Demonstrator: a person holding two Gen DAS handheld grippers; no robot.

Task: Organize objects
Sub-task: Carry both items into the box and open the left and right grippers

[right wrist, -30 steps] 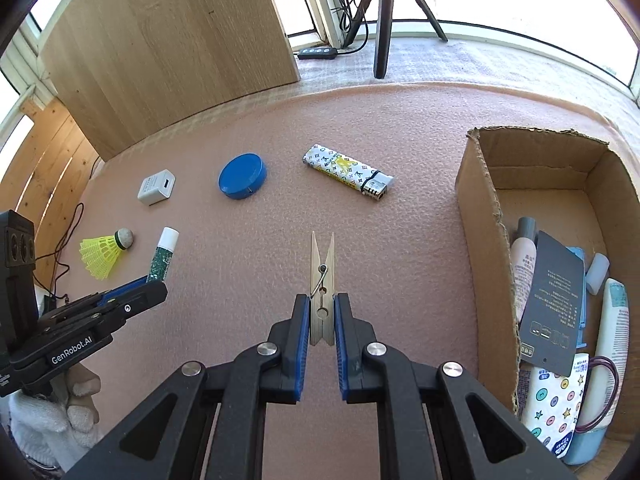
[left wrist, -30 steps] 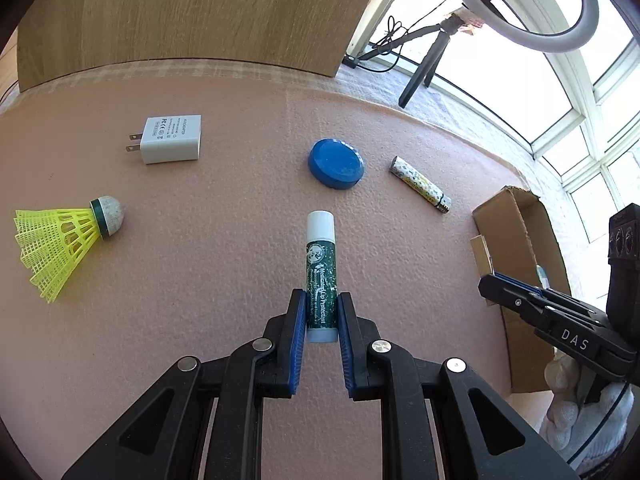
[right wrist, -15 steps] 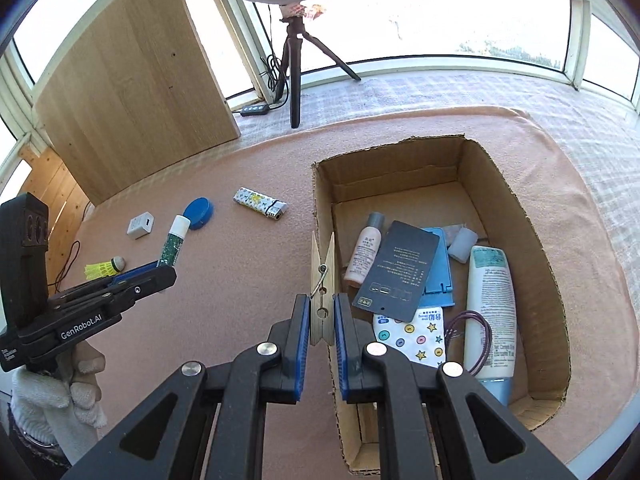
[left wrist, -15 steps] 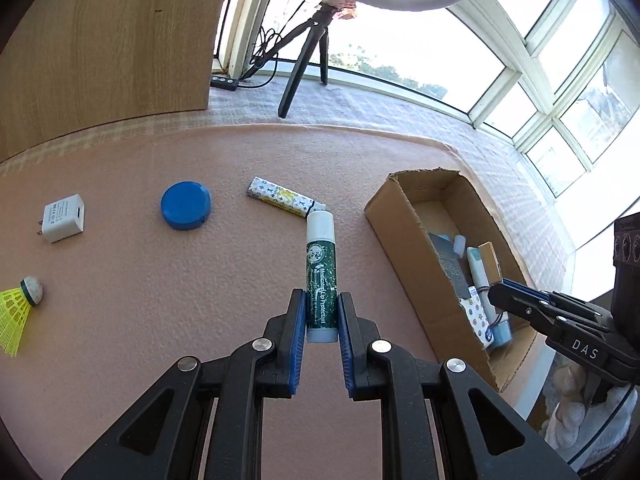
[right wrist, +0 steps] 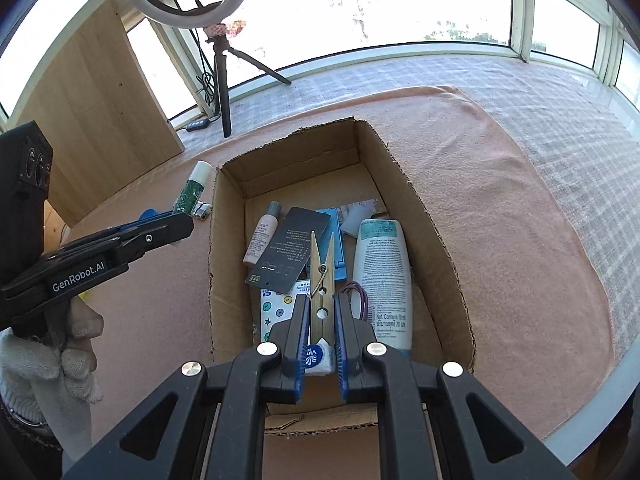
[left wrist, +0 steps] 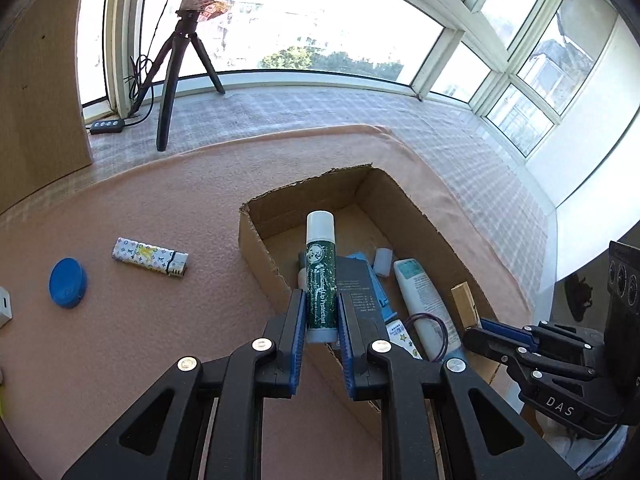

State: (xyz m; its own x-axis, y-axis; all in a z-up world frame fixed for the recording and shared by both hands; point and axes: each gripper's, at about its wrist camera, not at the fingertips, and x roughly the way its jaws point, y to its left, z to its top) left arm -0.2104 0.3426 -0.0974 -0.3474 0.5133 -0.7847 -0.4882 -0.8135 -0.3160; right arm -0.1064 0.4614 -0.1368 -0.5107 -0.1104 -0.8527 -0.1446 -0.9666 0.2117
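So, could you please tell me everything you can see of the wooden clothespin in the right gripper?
The wooden clothespin is pale, bare wood: two slim prongs joined by a wire spring, with a round hole lower down. Its prongs point forward, away from the camera, slightly parted at the tips. The right gripper is shut on its lower end, blue pads against both sides. It hangs over the open cardboard box, above the items inside, and nothing but the pads appears to touch it.

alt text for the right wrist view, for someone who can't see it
The right gripper holds a wooden clothespin above an open cardboard box of toiletries on a pink cloth. At left, the left gripper holds a green lip balm tube.
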